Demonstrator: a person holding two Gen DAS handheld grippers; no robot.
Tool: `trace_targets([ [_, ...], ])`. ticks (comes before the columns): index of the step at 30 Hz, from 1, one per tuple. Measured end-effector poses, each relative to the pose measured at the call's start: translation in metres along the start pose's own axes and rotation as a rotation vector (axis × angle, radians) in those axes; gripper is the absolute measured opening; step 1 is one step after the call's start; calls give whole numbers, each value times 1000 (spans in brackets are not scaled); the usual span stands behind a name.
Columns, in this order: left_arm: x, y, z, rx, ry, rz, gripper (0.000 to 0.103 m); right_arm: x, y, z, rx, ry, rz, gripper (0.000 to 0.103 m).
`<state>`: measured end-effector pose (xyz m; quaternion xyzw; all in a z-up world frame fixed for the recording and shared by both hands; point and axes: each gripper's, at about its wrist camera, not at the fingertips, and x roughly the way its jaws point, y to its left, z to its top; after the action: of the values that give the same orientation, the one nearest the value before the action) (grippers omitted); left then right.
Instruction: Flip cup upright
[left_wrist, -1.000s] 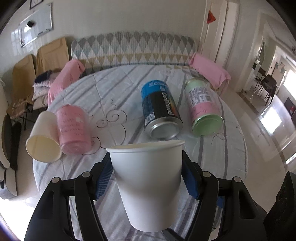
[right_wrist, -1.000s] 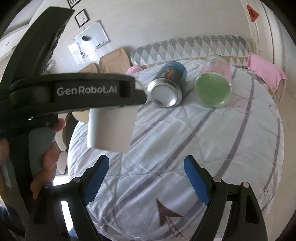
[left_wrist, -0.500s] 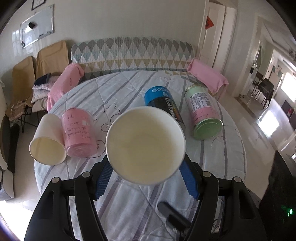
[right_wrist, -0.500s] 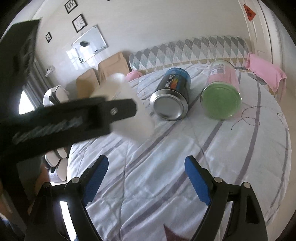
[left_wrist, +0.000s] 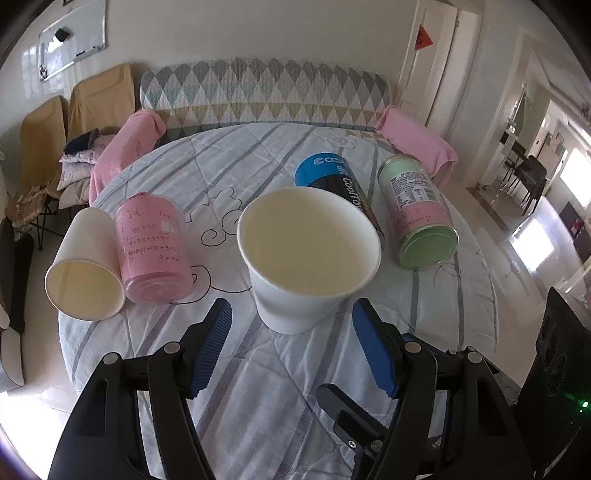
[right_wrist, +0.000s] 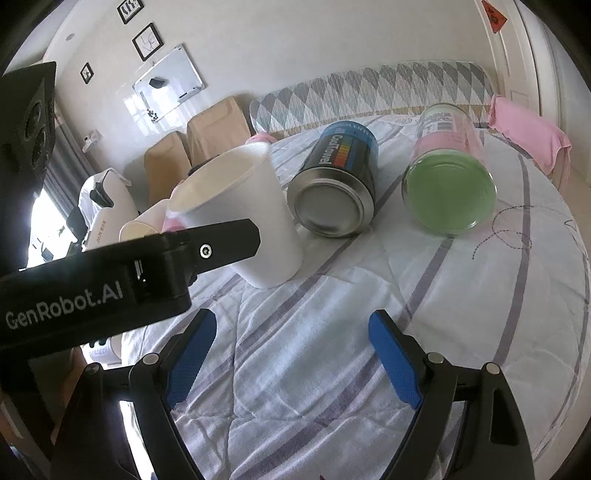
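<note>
A white paper cup (left_wrist: 308, 254) stands upright, mouth up, on the striped tablecloth in the middle of the round table (left_wrist: 258, 369). It also shows in the right wrist view (right_wrist: 245, 214), partly behind the left gripper's black body. My left gripper (left_wrist: 291, 345) is open and empty, its blue pads just in front of the cup's base and apart from it. My right gripper (right_wrist: 291, 360) is open and empty over bare cloth, to the right of the cup.
A second white cup (left_wrist: 86, 266) lies on its side at the table's left edge beside a pink jar (left_wrist: 153, 247). A blue and black can (left_wrist: 341, 182) and a green-lidded jar (left_wrist: 419, 210) lie behind the upright cup. A sofa and chairs stand beyond.
The left gripper turned the cup from mouth facing the camera to upright, set it on the cloth, opened and drew back. The right gripper stayed open and hardly moved.
</note>
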<state>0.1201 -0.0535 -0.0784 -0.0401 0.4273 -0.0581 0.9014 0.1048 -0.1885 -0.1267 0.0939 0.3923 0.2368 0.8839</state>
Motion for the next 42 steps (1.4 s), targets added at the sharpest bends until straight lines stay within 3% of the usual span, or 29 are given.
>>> trace_targets([
  [4, -2, 0, -1, 2, -5, 8, 71, -1, 0, 1, 1, -1, -9, 86],
  [11, -24, 3, -7, 25, -53, 19, 81, -14, 8, 3, -11, -18, -60, 86],
  [14, -37, 7, -11, 26, -75, 17, 82, -25, 15, 5, -22, -35, -99, 86],
  [18, -61, 11, -19, 44, -136, 48, 96, -41, 27, 6, -60, -63, -179, 86],
  [22, -85, 15, -24, 58, -195, 83, 98, -59, 38, 7, -83, -93, -240, 86],
  [30, -129, 32, -38, 59, -318, 143, 102, -98, 56, 10, -104, -208, -358, 86],
  [35, -145, 41, -46, 31, -377, 149, 103, -129, 71, 7, -107, -344, -383, 86],
  [39, -149, 45, -49, 17, -385, 110, 103, -145, 82, 3, -121, -438, -396, 86],
  [42, -150, 44, -52, 21, -387, 104, 103, -146, 88, 2, -129, -449, -399, 87],
])
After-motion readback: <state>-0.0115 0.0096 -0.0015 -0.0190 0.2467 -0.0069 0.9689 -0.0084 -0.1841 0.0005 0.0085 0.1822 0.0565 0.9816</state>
